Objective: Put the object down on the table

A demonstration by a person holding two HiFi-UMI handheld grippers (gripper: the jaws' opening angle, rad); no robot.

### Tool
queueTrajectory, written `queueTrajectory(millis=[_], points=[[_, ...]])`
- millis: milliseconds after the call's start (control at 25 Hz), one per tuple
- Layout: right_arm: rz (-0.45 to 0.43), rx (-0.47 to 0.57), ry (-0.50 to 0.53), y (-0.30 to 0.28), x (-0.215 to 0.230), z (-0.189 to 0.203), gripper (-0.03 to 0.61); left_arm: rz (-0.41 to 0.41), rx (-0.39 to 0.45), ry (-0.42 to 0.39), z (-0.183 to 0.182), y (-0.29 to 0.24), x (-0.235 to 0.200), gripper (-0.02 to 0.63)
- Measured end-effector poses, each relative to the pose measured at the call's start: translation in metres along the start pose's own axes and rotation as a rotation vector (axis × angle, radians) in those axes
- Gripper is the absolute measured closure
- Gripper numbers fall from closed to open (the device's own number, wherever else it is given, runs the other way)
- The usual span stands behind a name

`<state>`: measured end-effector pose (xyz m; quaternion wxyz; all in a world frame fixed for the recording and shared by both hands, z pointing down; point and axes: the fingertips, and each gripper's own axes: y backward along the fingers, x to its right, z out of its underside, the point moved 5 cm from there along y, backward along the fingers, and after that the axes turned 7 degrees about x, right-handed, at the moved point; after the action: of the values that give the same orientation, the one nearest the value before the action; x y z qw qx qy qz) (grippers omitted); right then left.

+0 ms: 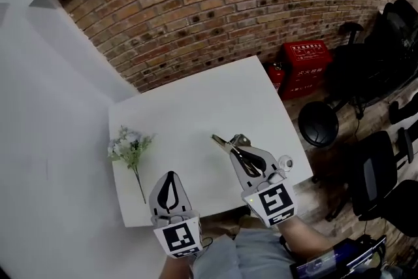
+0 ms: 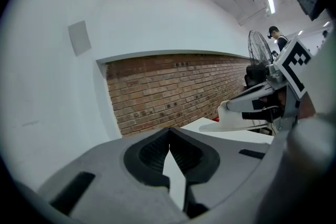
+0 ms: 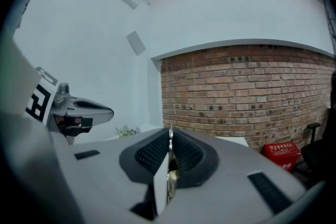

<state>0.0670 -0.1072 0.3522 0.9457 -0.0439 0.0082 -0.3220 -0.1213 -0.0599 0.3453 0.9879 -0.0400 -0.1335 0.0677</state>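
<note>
Head view showed your right gripper (image 1: 240,155) pinching the thin metal object (image 1: 225,142) over the white table (image 1: 196,101). Its long axis ran out from the jaws, up and left toward the table's middle. Your left gripper (image 1: 171,177) sat pressed together and empty, nearer the flower sprig (image 1: 130,147). Bare tabletop lay directly beneath, so lowering looked enough.

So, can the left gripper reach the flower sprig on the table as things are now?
Probably yes. The left gripper is empty, its jaws together, near the flower sprig, and nothing lies between them on the table. It would need to open first.
</note>
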Motion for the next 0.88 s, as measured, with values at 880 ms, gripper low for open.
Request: queueTrajectory(millis=[880], points=[[-0.089, -0.053, 0.044, -0.125, 0.004, -0.005, 0.549, -0.079, -0.045, 0.070, 0.017, -0.076, -0.072, 0.604]])
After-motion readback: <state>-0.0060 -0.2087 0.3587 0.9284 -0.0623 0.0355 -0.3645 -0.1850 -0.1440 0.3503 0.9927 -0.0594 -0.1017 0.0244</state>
